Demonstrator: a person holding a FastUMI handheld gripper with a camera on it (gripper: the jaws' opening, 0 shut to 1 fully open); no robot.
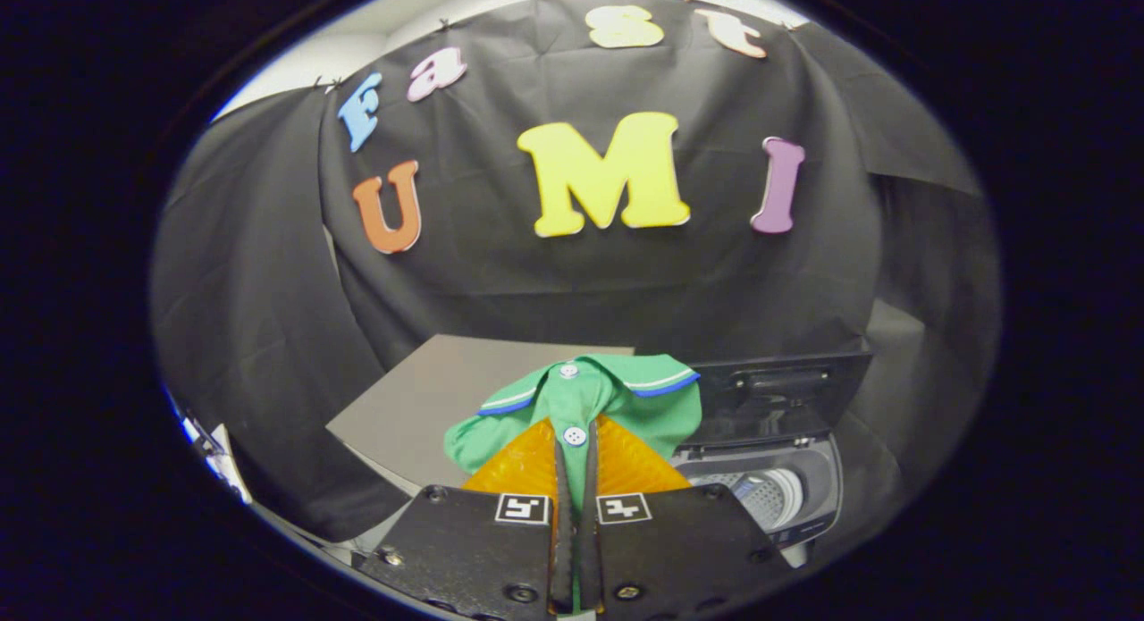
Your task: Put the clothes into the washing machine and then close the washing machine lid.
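A green polo shirt (585, 402) with a striped collar and white buttons hangs bunched between my fingers, lifted off the table. My gripper (573, 447) is shut on the shirt's button placket, both fingers pressed close together on the cloth. Just right of the fingers and lower down stands the small washing machine (786, 496). Its lid (778, 389) stands raised behind the opening, and the perforated drum (760, 494) shows inside. The shirt hangs left of the drum opening, partly over the machine's left rim.
A grey table top (429, 407) lies to the left behind the shirt. Black cloth walls close in the booth behind and on both sides. A bit of pale clutter (210, 451) shows low at the far left.
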